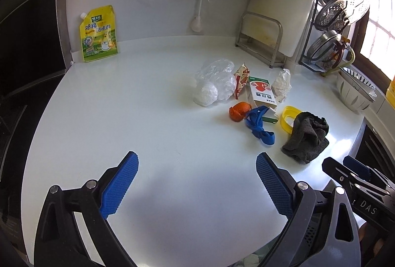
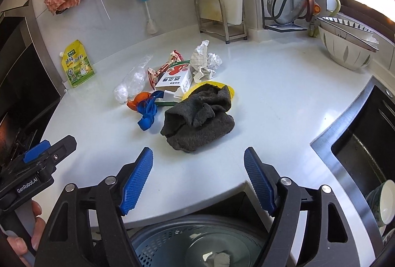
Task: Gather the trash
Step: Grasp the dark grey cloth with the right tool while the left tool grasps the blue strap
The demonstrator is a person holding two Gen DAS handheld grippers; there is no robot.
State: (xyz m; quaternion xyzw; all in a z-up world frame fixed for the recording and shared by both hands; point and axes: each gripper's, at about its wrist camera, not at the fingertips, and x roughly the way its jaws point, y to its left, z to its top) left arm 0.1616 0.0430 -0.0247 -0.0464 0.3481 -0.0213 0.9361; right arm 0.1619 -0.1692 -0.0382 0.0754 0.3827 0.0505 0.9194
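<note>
A pile of trash lies on the white counter (image 1: 148, 106): a clear plastic bag (image 1: 214, 83), a red-white wrapper (image 1: 240, 80), a white carton with red print (image 1: 261, 92), crumpled paper (image 1: 281, 84), an orange scrap (image 1: 238, 111), a blue scrap (image 1: 259, 125) and a yellow ring (image 1: 290, 117). A dark grey cloth (image 2: 200, 118) lies on the ring (image 2: 230, 90). My left gripper (image 1: 197, 183) is open and empty, short of the pile. My right gripper (image 2: 198, 180) is open and empty, just before the cloth. A grey bin (image 2: 197, 242) with a paper wad sits below the counter edge.
A yellow seasoning pouch (image 1: 98, 34) leans at the back left wall. A metal rack (image 1: 261, 39) and cutting board stand at the back. A pot-lid rack (image 1: 343, 15) and bowls (image 2: 345, 47) are at right. A sink (image 2: 365, 143) lies at the right.
</note>
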